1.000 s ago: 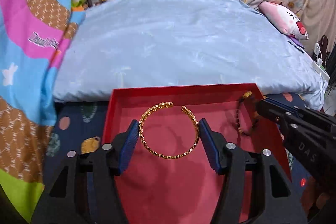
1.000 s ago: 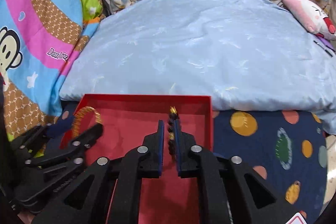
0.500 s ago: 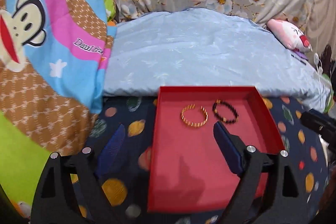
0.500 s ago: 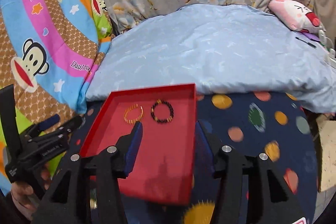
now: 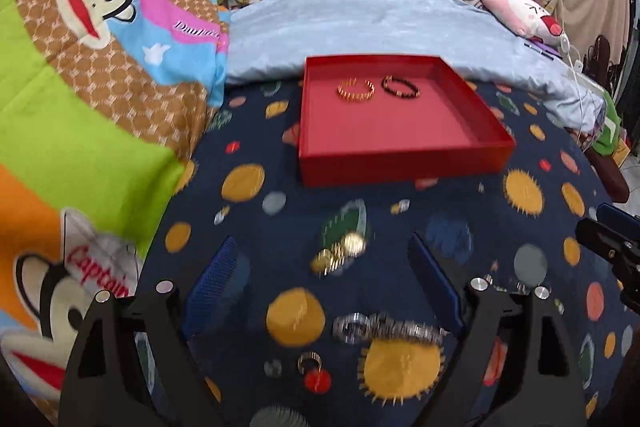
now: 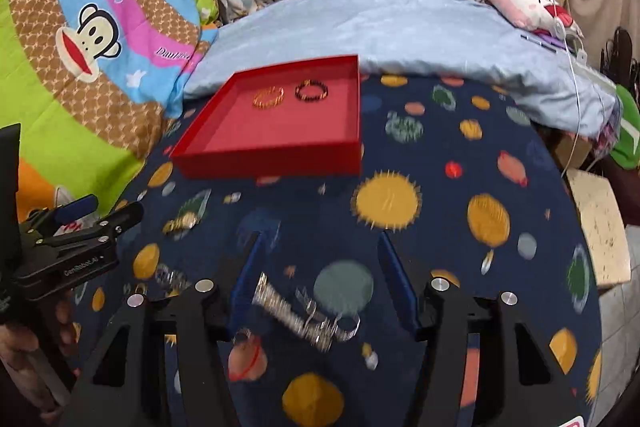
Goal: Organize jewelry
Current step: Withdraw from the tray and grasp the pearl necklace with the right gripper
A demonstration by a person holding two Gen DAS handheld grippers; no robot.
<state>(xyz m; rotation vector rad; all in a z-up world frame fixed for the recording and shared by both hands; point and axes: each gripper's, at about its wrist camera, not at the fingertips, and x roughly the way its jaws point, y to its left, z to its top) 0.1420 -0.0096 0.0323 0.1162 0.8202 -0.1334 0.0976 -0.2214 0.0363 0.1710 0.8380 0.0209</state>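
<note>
My left gripper (image 5: 320, 279) stands wide open above the planet-print bedspread (image 5: 460, 195), nothing between its pads, a blurred gold piece (image 5: 340, 253) and a silver bracelet (image 5: 388, 327) lying loose beneath it. My right gripper (image 6: 320, 271) is opening over the same silver bracelet (image 6: 296, 317), not pressing it. In the red tray (image 5: 400, 159), a gold bangle (image 5: 356, 90) and a dark bead bracelet (image 5: 401, 87) rest side by side at the far end.

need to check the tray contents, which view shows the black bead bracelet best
The left wrist view: the black bead bracelet looks larger and sharper in the red tray. The right wrist view shows it smaller and blurrier.
</note>
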